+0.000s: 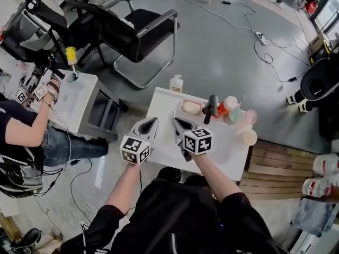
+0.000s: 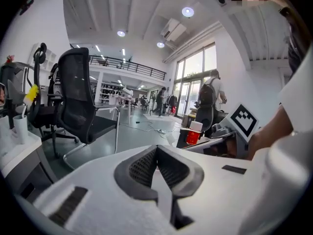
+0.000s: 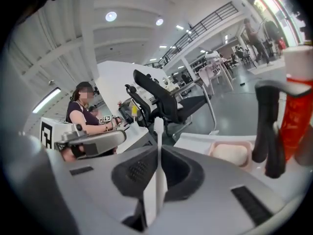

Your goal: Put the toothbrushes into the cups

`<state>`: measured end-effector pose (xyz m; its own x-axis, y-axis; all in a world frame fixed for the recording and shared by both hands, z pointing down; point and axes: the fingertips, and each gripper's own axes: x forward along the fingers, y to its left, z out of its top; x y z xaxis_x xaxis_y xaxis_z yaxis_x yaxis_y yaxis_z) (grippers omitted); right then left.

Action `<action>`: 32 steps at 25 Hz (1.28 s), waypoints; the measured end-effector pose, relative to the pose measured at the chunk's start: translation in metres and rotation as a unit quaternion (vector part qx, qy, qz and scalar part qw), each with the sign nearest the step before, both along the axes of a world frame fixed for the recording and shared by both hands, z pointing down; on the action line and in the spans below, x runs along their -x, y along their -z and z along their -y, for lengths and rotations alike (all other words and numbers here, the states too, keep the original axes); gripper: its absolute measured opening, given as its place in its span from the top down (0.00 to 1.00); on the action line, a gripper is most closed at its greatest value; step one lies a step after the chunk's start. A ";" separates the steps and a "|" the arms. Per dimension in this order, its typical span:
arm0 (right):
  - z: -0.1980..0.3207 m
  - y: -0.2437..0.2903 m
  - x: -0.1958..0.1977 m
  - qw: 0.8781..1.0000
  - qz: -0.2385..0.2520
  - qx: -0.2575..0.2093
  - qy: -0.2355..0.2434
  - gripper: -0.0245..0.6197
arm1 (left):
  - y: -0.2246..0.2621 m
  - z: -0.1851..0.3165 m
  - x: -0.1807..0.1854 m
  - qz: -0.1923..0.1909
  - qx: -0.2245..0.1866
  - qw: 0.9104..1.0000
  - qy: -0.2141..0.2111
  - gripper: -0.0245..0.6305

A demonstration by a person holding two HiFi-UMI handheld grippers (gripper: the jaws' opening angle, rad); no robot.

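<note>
- Step judged as carry phase: thin white toothbrush (image 3: 159, 131) is pinched between the jaws of the right gripper (image 3: 159, 148), with its shaft standing up out of the pads.
- Idle side: left gripper (image 2: 156, 148) is seen with jaws pressed together and nothing between them. It is held just beside the right one, over the near part of the small white table (image 1: 159, 102).
- Targets: red plastic cup (image 1: 229, 105), pale green cup (image 1: 236, 115), pink cup (image 1: 248, 117) and cream cup (image 1: 249, 137) are clustered at the table's right end, none yet reached.
- Obstacle: black handled object (image 1: 212, 109) stands between the brush and the cups. What it is cannot be told.
- Next move, as judged: brush to be carried right past the black object, lined up over one cup mouth, then lowered in before the jaws are released. Cups look light and closely packed, so a knock-over is to be guarded against.
</note>
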<state>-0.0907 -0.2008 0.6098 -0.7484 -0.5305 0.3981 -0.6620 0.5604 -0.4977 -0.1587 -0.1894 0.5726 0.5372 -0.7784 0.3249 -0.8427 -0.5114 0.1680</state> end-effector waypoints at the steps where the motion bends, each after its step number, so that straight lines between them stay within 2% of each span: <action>1: 0.000 0.005 -0.010 1.000 0.000 -0.009 -0.010 0.92 | 0.000 0.002 -0.010 -0.001 -0.002 1.000 -0.012 0.96; 11: -0.014 0.030 -0.137 0.990 -0.005 -0.045 -0.134 0.92 | 0.011 0.010 -0.118 -0.012 -0.016 0.992 -0.126 0.96; 20: -0.049 0.027 -0.239 0.970 -0.033 -0.054 -0.235 0.92 | 0.006 0.001 -0.194 -0.024 -0.009 0.979 -0.204 0.96; 26: -0.065 0.020 -0.277 0.960 -0.035 -0.045 -0.274 0.92 | 0.006 -0.007 -0.222 -0.027 -0.006 0.973 -0.229 0.96; 32: -0.057 0.026 -0.304 0.952 -0.026 -0.062 -0.299 0.92 | -0.002 -0.011 -0.221 -0.020 0.001 0.973 -0.228 0.96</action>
<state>0.2137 -0.1439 0.5839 -0.2779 -0.9009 0.3335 -0.9034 0.1271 -0.4095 0.0626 -0.1788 0.5744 0.8394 -0.4549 0.2974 -0.5203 -0.8307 0.1979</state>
